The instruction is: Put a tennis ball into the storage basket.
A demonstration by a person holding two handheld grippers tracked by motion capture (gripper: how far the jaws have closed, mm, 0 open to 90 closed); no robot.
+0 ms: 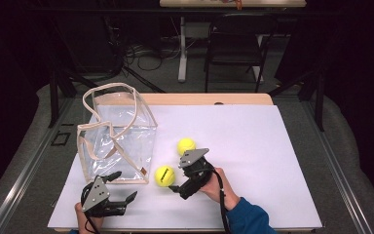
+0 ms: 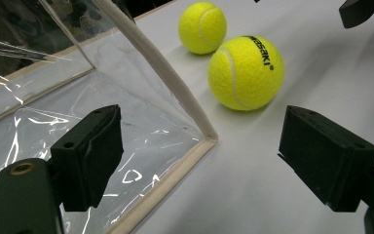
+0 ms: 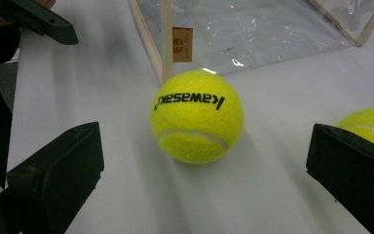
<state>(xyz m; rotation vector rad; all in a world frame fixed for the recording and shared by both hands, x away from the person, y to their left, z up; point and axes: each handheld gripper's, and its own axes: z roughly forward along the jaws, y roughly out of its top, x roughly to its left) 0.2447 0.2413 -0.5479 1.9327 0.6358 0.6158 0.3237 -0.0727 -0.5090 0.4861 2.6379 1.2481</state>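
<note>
Nearest the camera, at the near edge of the worktop [image 1: 253, 146], the left gripper [image 1: 119, 187] is held wide open and empty, its jaws set to either side of the near corner of the clear bag [image 1: 119, 146], likely to steady it. Just right of it, the right gripper [image 1: 177, 183] is also spread wide with nothing gripped, and is aimed at the printed tennis ball [image 1: 165, 175], which lies on the worktop just beside the bag's right corner, apparently for a pickup. Farther off, a second ball [image 1: 186, 145] rests near the first.
</note>
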